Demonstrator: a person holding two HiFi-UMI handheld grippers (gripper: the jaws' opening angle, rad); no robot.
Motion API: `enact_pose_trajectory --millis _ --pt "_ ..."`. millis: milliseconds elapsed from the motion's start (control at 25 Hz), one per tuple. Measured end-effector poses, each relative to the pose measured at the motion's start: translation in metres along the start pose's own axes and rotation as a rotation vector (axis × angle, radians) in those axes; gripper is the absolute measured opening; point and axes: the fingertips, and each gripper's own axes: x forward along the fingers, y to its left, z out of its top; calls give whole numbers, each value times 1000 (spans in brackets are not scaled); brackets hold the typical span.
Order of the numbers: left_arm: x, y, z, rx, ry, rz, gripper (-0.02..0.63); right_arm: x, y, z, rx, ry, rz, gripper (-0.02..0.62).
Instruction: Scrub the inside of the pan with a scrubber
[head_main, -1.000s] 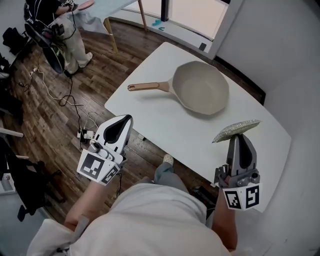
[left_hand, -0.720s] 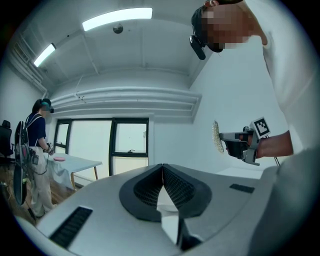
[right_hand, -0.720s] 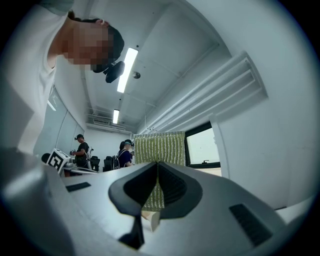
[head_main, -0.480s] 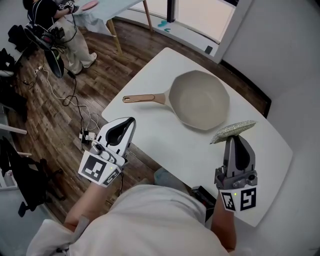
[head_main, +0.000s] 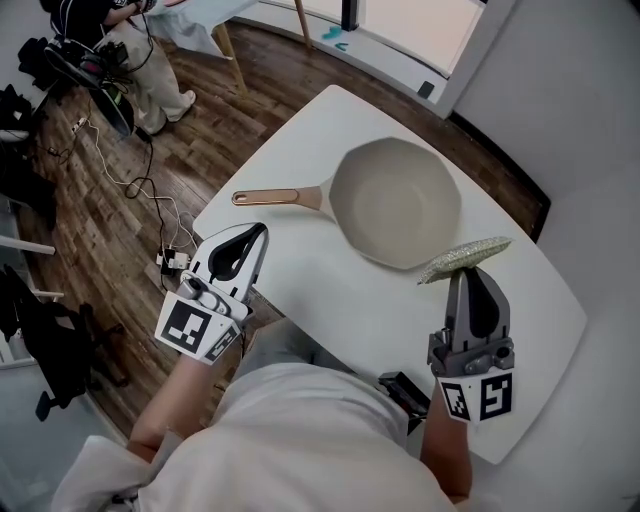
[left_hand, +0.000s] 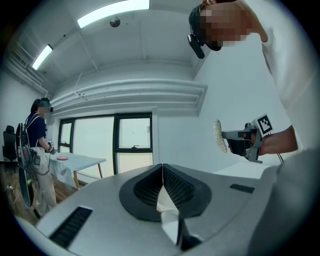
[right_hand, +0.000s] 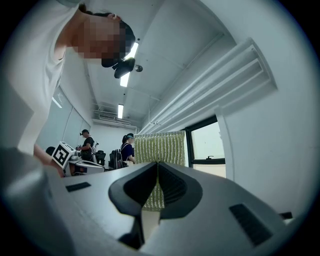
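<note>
A cream pan (head_main: 395, 203) with a copper-brown handle (head_main: 276, 196) lies on the white table (head_main: 330, 290), its handle pointing left. My right gripper (head_main: 468, 270) is held up near the table's right side, shut on a pale green scrubber (head_main: 465, 259) that sticks out past its tips, just right of the pan. In the right gripper view the scrubber (right_hand: 160, 150) stands pinched between the jaws. My left gripper (head_main: 247, 236) hovers over the table's left front edge, shut with nothing in it, below the pan handle. In the left gripper view the right gripper's scrubber (left_hand: 217, 136) shows side-on.
A wooden floor (head_main: 120, 230) with cables and a power strip (head_main: 172, 263) lies left of the table. A person (head_main: 120, 50) stands at the far left by another table. A white wall borders the table on the right.
The view has shifted a little; the pan now sits slightly lower left in it. Both grippers keep their pose, the right still holding the scrubber.
</note>
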Motion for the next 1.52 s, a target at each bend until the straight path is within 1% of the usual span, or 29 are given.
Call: enact_pose_trajectory --millis 160,240,520,720,840,960,1120,1400,1520 --pt "13 3 -7 -7 21 -14 12 8 -10 -6 10 16 -13 25" --pt "21 4 -8 -7 24 -33 12 11 -14 -8 9 20 -25 25" --pt "53 -1 -17 -30 13 -178 13 14 -18 -6 -6 22 -106 25" --pt "82 3 -16 -17 13 -243 14 16 -30 -7 -13 43 -170 25" --pt "93 11 -15 -31 0 -270 14 20 -30 -7 -21 50 -193 25" --pt "103 18 -13 -55 -12 -293 14 24 -33 -8 -23 57 -202 25" --pt "114 30 -13 -58 -13 -289 14 33 -36 -8 -24 68 -197 25" --pt "122 44 -27 -67 35 -311 15 52 -34 -18 -8 79 -180 25" --pt "126 48 -37 -61 70 -331 18 60 -34 -23 -4 91 -172 25"
